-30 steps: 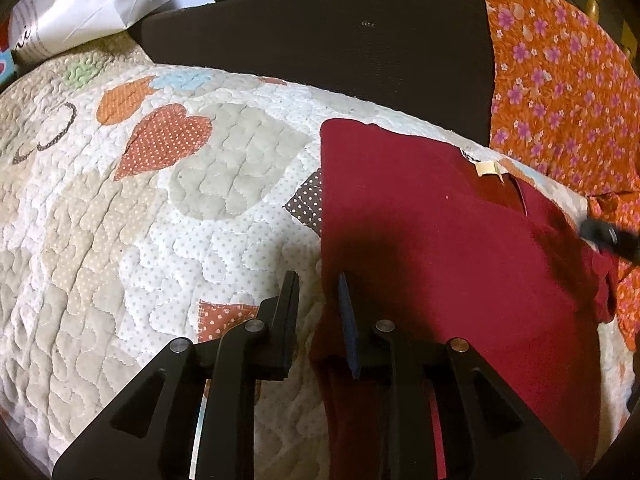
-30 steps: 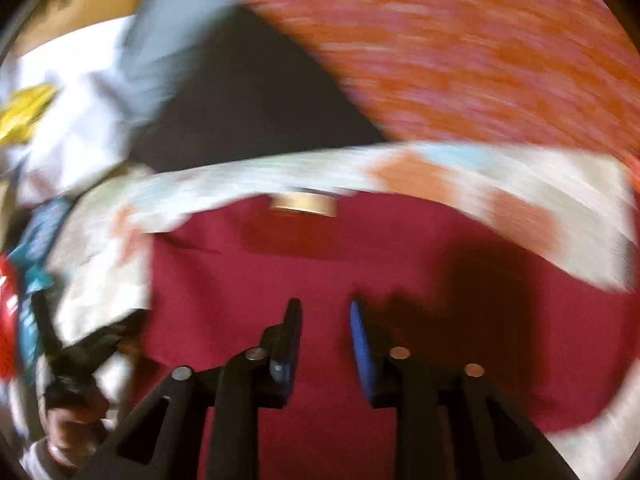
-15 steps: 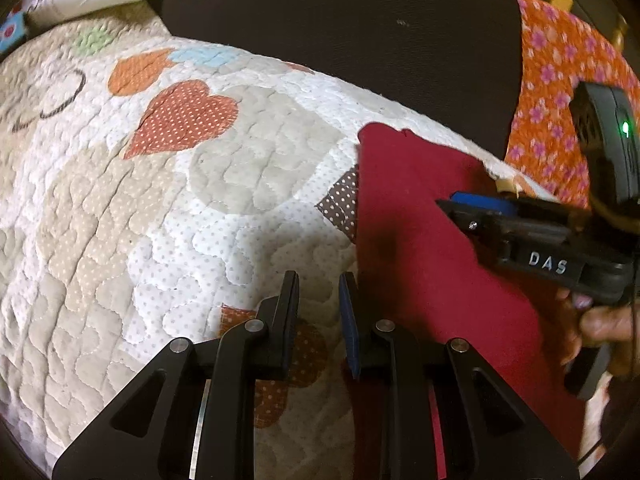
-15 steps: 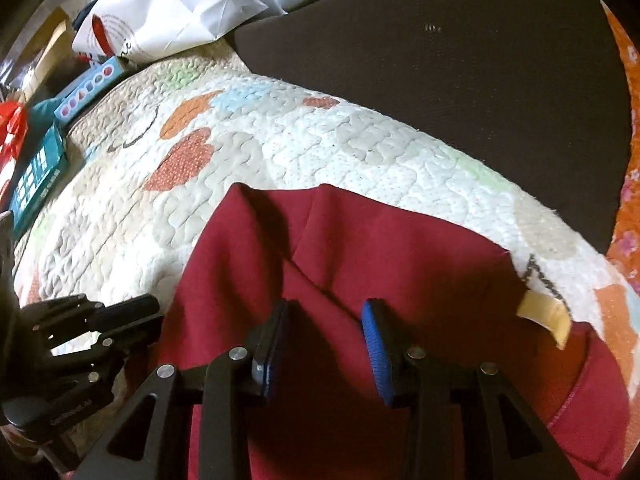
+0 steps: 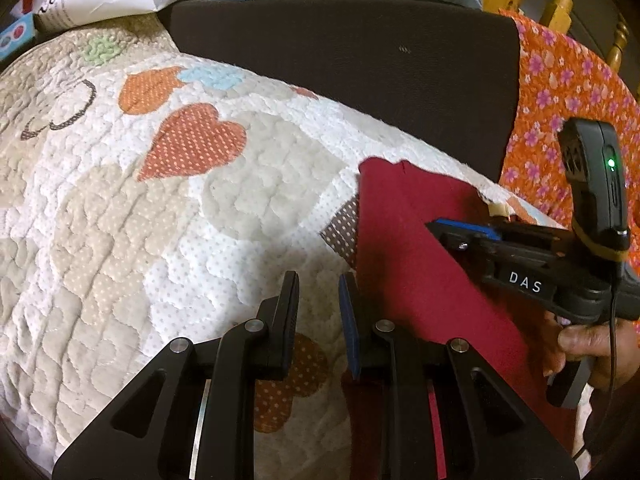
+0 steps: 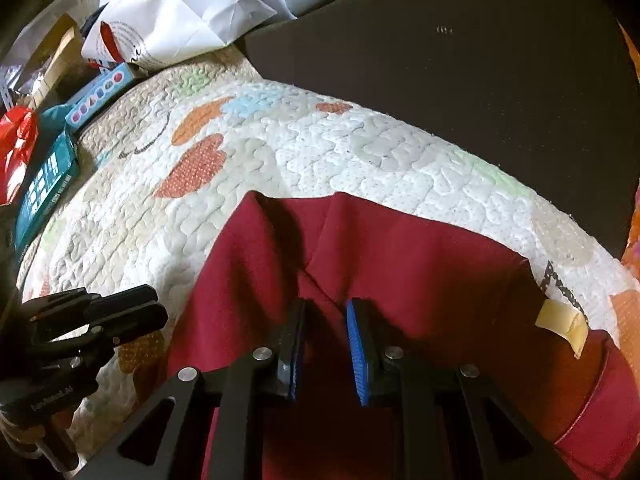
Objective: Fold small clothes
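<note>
Since a second ago the right hand-held gripper (image 6: 323,350) swung over the red garment (image 6: 400,256) — jaws apart, empty; left hand-held gripper (image 5: 319,316) likewise open. One fold apparently done — more remain.

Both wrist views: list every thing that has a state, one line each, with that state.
Dark red knit garment: lying on the quilt, partly folded, a ridge raised between the right jaws.
Cream label tag: sticking out at the neckline.
Left gripper: jaws apart, empty, over the garment's edge.
Right gripper: jaws apart, low over the garment.
Heart-patterned quilt: spread flat.
</note>
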Motion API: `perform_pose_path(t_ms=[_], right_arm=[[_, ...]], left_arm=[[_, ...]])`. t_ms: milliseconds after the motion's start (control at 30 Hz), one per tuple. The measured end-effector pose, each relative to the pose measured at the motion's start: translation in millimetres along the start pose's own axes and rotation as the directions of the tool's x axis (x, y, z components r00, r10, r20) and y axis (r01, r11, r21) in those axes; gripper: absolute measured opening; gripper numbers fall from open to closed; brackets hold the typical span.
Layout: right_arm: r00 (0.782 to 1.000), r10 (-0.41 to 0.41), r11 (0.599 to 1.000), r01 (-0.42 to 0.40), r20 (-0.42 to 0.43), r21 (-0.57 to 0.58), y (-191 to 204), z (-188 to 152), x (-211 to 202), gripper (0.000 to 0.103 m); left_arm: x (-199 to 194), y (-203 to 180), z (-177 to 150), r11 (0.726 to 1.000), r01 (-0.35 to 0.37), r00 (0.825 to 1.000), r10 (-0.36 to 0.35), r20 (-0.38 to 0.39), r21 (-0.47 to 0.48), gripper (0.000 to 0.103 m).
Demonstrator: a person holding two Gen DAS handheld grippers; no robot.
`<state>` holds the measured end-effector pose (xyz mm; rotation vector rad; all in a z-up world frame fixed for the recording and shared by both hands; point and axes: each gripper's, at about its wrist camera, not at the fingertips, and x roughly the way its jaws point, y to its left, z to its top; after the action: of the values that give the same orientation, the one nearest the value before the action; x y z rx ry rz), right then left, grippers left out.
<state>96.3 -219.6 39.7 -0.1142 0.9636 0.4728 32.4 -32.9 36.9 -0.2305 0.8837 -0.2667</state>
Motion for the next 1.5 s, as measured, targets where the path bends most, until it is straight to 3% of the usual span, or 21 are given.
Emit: perform_pose_path(t_ms=[67, 167, 267, 400, 433, 500, 533, 567, 733, 800, 867, 900, 1033, 1167, 1267, 1367, 1500], right_arm=[[0.999, -0.036, 0.999, 0.036, 0.017, -0.008, 3.2, 3.7, -2.0, 0.004], [0.993, -0.107, 0.994, 0.106, 0.058, 0.01, 4.8, 14.9, -3.0, 0.0], [0.987, -0.15, 0.984, 0.143, 0.059, 0.107, -6.3, 22.3, 7.1, 0.0], [0.993, -0.072, 0.981, 0.053, 0.096, 0.187, -13.0, 18.1, 0.5, 0.0], [0.993, -0.049, 0.982, 0.028, 0.107, 0.187, -12.4, 15.8, -5.9, 0.002], [0.992, -0.016, 0.987, -0.004, 0.125, 0.159, -10.0, 10.9, -21.9, 0.016], [0.992, -0.002, 0.99, -0.016, 0.127, 0.14, -8.7, 8.7, -27.8, 0.034], [0.992, 0.013, 0.992, -0.029, 0.124, 0.126, -8.5, 6.6, -31.7, 0.044], [0.998, 0.052, 0.995, -0.054, 0.023, 0.086, -6.5, -0.3, -11.7, 0.044], [0.999, 0.046, 0.998, -0.047, 0.016, 0.048, -1.5, -5.3, -4.7, 0.039], [0.998, -0.054, 0.998, 0.055, 0.022, -0.035, 10.5, -5.6, -2.6, 0.008], [0.997, -0.073, 0.996, 0.074, 0.031, -0.04, 11.4, -3.9, -3.8, 0.005], [0.986, -0.125, 0.992, 0.121, 0.113, 0.041, 3.9, 9.6, -12.0, 0.003], [0.986, -0.134, 0.985, 0.122, 0.1, 0.124, -1.5, 11.0, 2.9, 0.0], [0.987, -0.113, 0.977, 0.09, 0.114, 0.192, -6.7, 5.5, -12.4, 0.001], [0.986, -0.083, 0.971, 0.047, 0.147, 0.234, -9.8, -16.1, -48.7, 0.004], [0.984, -0.139, 0.958, 0.106, 0.109, 0.267, -12.2, -62.2, -82.2, 0.005]], left_arm=[[-1.1, 1.4, 0.1, 1.0, -0.005, 1.0, 0.005, 0.01, -0.008, 0.019], [-0.1, 0.6, -1.2, 1.0, -0.012, 1.0, 0.012, 0.013, -0.003, 0.019], [-0.4, -3.0, -2.5, 1.0, -0.015, 1.0, 0.014, 0.023, 0.022, 0.019], [-4.1, -8.3, -2.5, 0.999, 0.006, 0.999, -0.008, 0.039, 0.042, 0.019], [-5.7, -9.0, -2.1, 0.999, 0.011, 0.999, -0.013, 0.045, 0.04, 0.019], [-6.8, -9.9, -1.7, 0.999, 0.011, 0.999, -0.013, 0.048, 0.039, 0.019], [-6.9, -10.7, -1.9, 0.999, 0.011, 0.999, -0.013, 0.046, 0.038, 0.019], [-7.0, -11.1, -2.3, 0.999, 0.013, 0.999, -0.015, 0.043, 0.038, 0.019], [-6.9, -13.2, -2.0, 0.999, 0.017, 0.999, -0.019, 0.036, 0.05, 0.019], [-8.4, -8.5, 1.6, 0.999, 0.01, 0.999, -0.012, 0.042, 0.038, 0.019], [-11.5, 1.0, 6.9, 1.0, -0.001, 0.998, 0.001, 0.057, 0.006, 0.019], [-13.2, 6.8, 9.7, 1.0, -0.011, 0.998, 0.012, 0.067, -0.017, 0.019], [-12.8, 13.5, 11.2, 0.998, -0.019, 0.997, 0.023, 0.072, -0.054, 0.019], [-10.3, 1.7, 6.8, 1.0, -0.001, 0.998, 0.001, 0.058, -0.011, 0.019], [-14.7, -8.7, 4.4, 0.999, 0.041, 0.997, -0.042, 0.069, 0.021, 0.02], [-19.1, -19.3, 3.5, 0.995, 0.083, 0.994, -0.087, 0.074, 0.055, 0.019], [-18.7, -33.7, -1.6, 0.989, 0.114, 0.991, -0.12, 0.056, 0.096, 0.019]])
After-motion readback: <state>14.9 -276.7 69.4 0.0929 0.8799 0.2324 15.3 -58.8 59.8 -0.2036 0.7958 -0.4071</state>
